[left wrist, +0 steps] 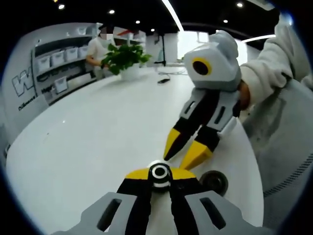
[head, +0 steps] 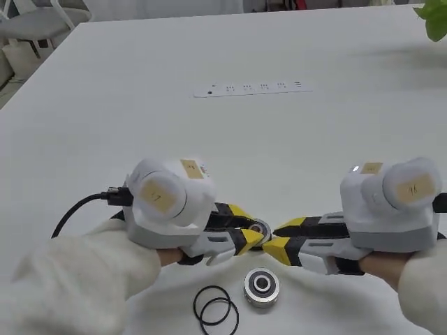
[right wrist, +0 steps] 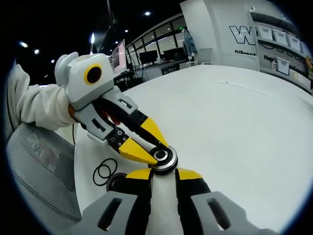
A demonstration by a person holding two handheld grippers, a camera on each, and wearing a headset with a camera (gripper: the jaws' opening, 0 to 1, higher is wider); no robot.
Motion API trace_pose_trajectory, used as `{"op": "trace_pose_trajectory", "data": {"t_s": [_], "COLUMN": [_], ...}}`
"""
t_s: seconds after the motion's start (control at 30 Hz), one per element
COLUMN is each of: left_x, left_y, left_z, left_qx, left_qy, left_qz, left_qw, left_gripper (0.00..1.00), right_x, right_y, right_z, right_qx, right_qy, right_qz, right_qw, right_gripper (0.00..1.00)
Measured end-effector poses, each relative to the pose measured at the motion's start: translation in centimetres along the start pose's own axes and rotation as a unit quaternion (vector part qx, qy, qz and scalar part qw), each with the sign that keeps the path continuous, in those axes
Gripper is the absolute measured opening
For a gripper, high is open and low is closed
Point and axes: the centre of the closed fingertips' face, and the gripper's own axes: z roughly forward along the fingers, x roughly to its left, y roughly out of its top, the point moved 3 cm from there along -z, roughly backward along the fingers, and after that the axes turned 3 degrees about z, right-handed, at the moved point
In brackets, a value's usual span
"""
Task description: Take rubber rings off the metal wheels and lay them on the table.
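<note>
Wheel (left wrist: 160,172) clamped between the yellow tips of the left gripper (head: 251,234), held just above the table (head: 230,146) close to the near edge. Dark band round its rim, shiny hub in the middle.

Coming at it from the opposite side, the right gripper (head: 276,239), tips right up against that same wheel. Jaws on that one a little apart in the left gripper view, but honestly can't tell about an actual pinch on the rim versus just touching.

Down on the table, a second wheel (head: 262,287), lying flat just below the two sets of tips and not touching either. Two thin black rubber rings (head: 215,308) flat on the table just left of it, overlapping each other. Same pair visible in the right gripper view, low and left, beside the left gripper's jaws.

Black cable (head: 77,209) curling out of the back of the left gripper. Fuzzy cream sleeves (head: 63,279) behind both grippers.

Further back: a flat white strip (head: 251,88) with small dark marks across the middle of the table, a bit of green plant (head: 434,19) at the far right corner, and a grey chair (head: 42,21) off the far left.
</note>
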Motion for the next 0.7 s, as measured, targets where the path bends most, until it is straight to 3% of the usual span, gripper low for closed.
{"op": "trace_pose_trajectory", "data": {"t_s": [0.13,0.3,0.4,0.53,0.7], "left_x": [-0.3,-0.3,-0.3,-0.4,-0.6], "left_y": [0.0,-0.1,-0.1,-0.1,-0.1], "left_z": [-0.1,-0.1,-0.1,-0.1,-0.1], "left_qx": [0.0,0.001,0.001,0.002,0.001], "left_qy": [-0.005,-0.002,-0.001,-0.002,-0.004], "left_qz": [0.002,0.0,-0.001,-0.001,0.004], "left_qw": [1.0,1.0,1.0,1.0,1.0], "left_gripper": [0.15,0.14,0.14,0.14,0.14], "right_x": [0.3,0.4,-0.1,-0.1,-0.8], "right_y": [-0.6,-0.5,-0.6,-0.5,-0.2], "right_z": [0.1,0.0,-0.1,-0.1,-0.4], "right_qx": [0.016,0.015,0.022,0.023,0.025], "right_qy": [0.004,0.003,-0.011,-0.011,-0.034], "right_qz": [-0.015,-0.029,-0.045,-0.052,-0.029], "right_qw": [0.9998,0.9995,0.9987,0.9983,0.9987], "right_gripper": [0.11,0.1,0.03,0.0,0.0]}}
